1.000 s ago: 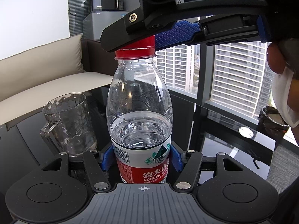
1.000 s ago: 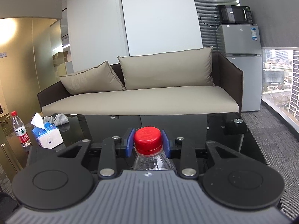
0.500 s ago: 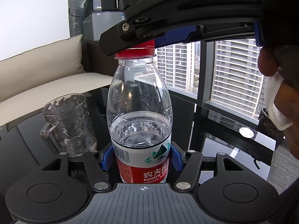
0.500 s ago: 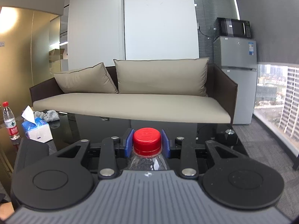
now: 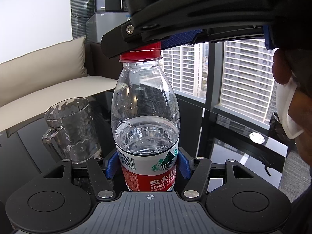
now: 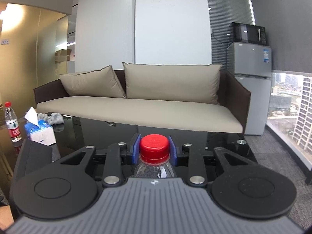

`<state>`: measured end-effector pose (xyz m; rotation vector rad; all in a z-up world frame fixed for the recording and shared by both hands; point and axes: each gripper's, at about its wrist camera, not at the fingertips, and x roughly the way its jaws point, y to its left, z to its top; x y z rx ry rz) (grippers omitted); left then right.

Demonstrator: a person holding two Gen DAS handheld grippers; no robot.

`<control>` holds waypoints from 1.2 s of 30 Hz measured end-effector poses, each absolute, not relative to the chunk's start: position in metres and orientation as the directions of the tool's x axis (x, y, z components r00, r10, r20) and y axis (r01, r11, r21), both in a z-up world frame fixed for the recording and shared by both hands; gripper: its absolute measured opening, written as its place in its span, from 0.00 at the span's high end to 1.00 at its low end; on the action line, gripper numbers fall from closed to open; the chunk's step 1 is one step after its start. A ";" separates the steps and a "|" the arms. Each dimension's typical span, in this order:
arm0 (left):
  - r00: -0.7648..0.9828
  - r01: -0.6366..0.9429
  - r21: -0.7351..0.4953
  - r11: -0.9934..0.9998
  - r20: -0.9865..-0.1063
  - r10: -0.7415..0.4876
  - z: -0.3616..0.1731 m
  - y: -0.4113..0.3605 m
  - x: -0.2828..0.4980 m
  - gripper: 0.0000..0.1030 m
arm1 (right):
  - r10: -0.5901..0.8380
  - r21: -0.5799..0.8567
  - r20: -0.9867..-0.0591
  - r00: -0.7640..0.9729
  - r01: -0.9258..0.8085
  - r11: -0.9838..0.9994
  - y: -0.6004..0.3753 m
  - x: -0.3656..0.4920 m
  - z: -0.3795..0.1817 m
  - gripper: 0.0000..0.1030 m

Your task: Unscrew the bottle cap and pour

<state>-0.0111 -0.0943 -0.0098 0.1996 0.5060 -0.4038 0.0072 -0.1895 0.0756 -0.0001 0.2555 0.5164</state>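
Left wrist view: the left claw (image 5: 147, 162) is clamped on the labelled lower body of the clear plastic water bottle with the red-and-white label (image 5: 145, 117), which stands upright at the middle of the frame, water reaching to just above the label. At 12 o'clock the right claw (image 5: 154, 46) comes in from above and to the right, covering the upper part of the red screw cap (image 5: 140, 54); the cap's lower band sits on the neck ring. At 9 o'clock of the bottle, just beside it, stands a clear plastic mug with a square handle (image 5: 72, 130), droplets on its wall and, as far as I can tell, no pool of water inside. The cap being on and gripped fits unscrewing before the pour, or equally closing up after one.

Right wrist view: the right claw (image 6: 154, 149) presses its blue pads against both sides of the red cap (image 6: 154, 147), the bottle neck showing below it at 6 o'clock.

The glossy black glass surface (image 6: 93, 134) carries a blue-and-white tissue box (image 6: 40, 131), a grey crumpled cloth (image 6: 51, 117) and a second red-capped bottle (image 6: 11, 123) at 9 o'clock. Beyond are a beige sofa with a dark frame (image 6: 140, 101), a silver fridge (image 6: 251, 81) topped by a black microwave (image 6: 249, 33) at 2 o'clock, and windows onto tower blocks.
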 end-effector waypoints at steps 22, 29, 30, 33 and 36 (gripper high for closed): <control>0.803 0.413 0.081 0.907 -0.502 -0.321 -0.013 -0.094 -0.012 0.45 | 0.407 0.085 -0.244 0.880 -0.399 0.913 -0.179 0.001 0.083 0.66; 0.803 0.414 0.083 0.907 -0.503 -0.320 -0.012 -0.097 -0.013 0.45 | 0.355 0.070 -0.256 0.899 -0.349 0.934 -0.169 -0.005 0.084 0.68; 0.802 0.414 0.081 0.907 -0.503 -0.321 -0.012 -0.096 -0.013 0.45 | 0.355 0.069 -0.255 0.899 -0.350 0.934 -0.168 -0.005 0.083 0.68; 0.802 0.415 0.079 0.907 -0.503 -0.323 -0.012 -0.096 -0.012 0.45 | 0.365 0.068 -0.251 0.896 -0.360 0.930 -0.169 -0.003 0.081 0.69; 0.804 0.416 0.081 0.906 -0.498 -0.325 -0.012 -0.096 -0.012 0.45 | 0.396 0.066 -0.247 0.884 -0.393 0.917 -0.174 0.000 0.081 0.69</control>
